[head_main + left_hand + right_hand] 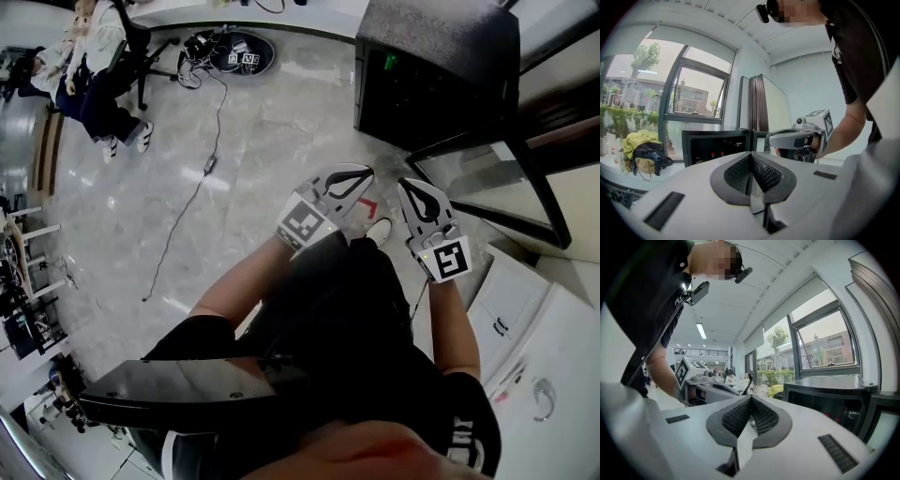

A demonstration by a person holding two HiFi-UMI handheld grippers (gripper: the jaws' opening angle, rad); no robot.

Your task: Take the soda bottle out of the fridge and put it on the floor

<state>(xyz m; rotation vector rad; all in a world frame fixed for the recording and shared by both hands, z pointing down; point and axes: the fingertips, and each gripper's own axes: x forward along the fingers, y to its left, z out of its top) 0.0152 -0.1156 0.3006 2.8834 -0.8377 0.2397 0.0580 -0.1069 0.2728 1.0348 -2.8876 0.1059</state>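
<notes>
I think the job had hardly begun. The left gripper [352,180] and the right gripper [417,195] both had their jaws pressed together with nothing in them. They were side by side above the shiny grey stone floor [234,141]. The small black fridge [436,70] stood far off to the right, with its glass door [487,187] swung open. The soda bottle was probably still inside. Little red dots [717,153] showed there, too small to be sure. Next, one gripper needed to open and reach in. It could bump the door. A thin black cable [192,202] lay far left.
</notes>
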